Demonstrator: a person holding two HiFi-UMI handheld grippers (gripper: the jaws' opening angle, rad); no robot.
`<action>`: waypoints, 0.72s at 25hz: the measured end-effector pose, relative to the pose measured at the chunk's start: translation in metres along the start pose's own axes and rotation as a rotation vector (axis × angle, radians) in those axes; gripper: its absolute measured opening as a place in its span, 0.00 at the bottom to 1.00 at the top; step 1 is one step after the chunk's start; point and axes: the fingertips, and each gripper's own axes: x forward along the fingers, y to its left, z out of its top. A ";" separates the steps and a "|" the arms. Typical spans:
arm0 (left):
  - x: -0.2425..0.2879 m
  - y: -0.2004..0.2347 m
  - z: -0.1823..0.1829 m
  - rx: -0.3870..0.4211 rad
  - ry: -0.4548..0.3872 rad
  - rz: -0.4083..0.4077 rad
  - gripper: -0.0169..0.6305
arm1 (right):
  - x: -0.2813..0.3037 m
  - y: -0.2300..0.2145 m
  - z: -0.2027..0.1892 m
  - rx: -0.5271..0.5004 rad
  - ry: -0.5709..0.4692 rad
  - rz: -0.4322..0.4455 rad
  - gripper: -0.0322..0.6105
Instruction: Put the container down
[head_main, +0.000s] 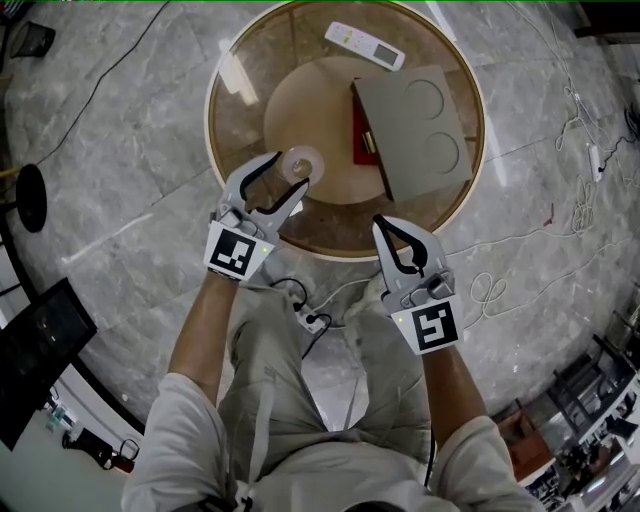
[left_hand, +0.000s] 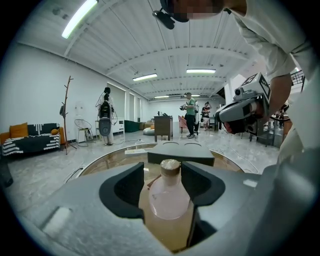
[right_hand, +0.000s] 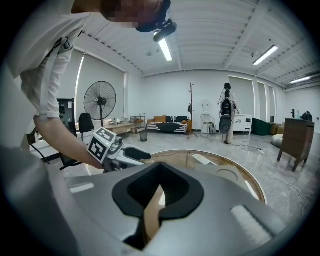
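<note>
The left gripper (head_main: 290, 172) has its jaws clamped on the container (left_hand: 169, 192), a clear bottle with a cork stopper. The bottle stands upright between the jaws, its neck and cork level with the jaw tips and its rounded body filling the gap behind them. Both jaws press against its sides. It sits over the glass top of the round bench (head_main: 212, 95), near the edge closest to the person. No view shows whether its base touches the glass.

Straight ahead of the left jaws, beyond the container, lies a flat grey box (head_main: 415, 130) with two circles on its lid. A red item (head_main: 362, 135) shows at the box's edge nearest the jaws. Farther out, past the box, a white remote (head_main: 365, 45) lies on the glass.

The right gripper (head_main: 382, 226) is to the right of the left jaws and apart from them, at the near rim of the bench. Its jaws are clenched tip to tip with nothing between them, and they point towards the box.
</note>
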 end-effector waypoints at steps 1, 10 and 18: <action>-0.003 0.001 0.001 0.004 0.003 0.003 0.40 | 0.000 0.002 0.002 -0.002 -0.003 0.002 0.05; -0.035 0.001 0.018 0.018 0.015 0.035 0.40 | -0.005 0.018 0.025 -0.013 -0.035 0.021 0.05; -0.072 0.008 0.042 0.014 0.017 0.076 0.40 | -0.010 0.031 0.056 -0.035 -0.051 0.039 0.05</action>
